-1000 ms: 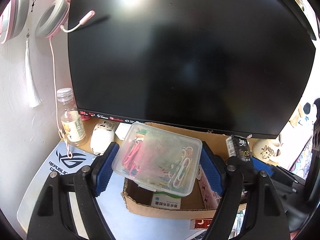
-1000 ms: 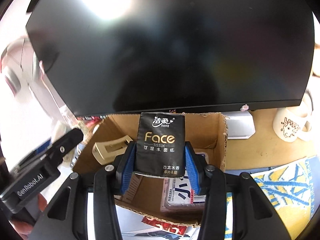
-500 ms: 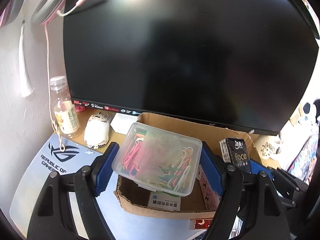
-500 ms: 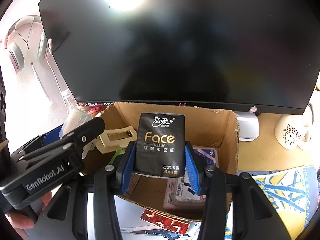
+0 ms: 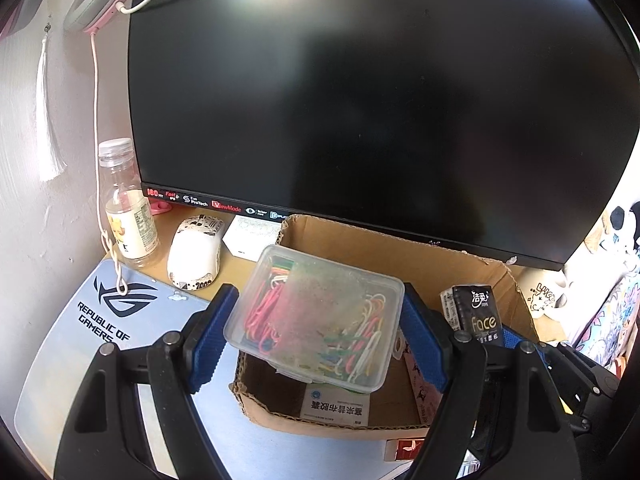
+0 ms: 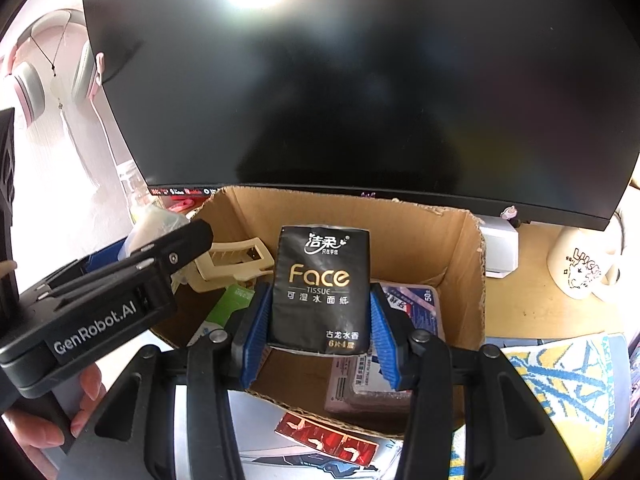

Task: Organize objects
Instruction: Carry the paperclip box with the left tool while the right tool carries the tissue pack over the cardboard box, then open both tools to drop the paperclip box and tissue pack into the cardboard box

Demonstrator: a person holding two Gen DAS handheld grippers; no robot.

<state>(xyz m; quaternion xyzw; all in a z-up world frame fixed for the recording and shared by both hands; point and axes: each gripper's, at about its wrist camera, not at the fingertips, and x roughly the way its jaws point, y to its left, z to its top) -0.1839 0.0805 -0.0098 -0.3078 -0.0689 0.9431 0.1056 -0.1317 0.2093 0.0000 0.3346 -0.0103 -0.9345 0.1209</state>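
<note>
Left gripper (image 5: 316, 332) clamps clear clip box (image 5: 316, 316), long axis crosswise | right gripper (image 6: 318, 320) clamps tissue pack (image 6: 322, 288), upright, over cardboard box (image 6: 472, 280)

Black tissue pack (image 5: 478, 314) now sits lower and nearer the cardboard box (image 5: 400, 246) in the left view, left gripper (image 6: 120, 292) reaches further over the box's left side in the right view, headphones (image 6: 52, 72) now sharp.

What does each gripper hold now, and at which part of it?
The left gripper holds a clear box of paper clips by its two short ends. The right gripper holds a black tissue pack by its two side edges, low down.
</note>
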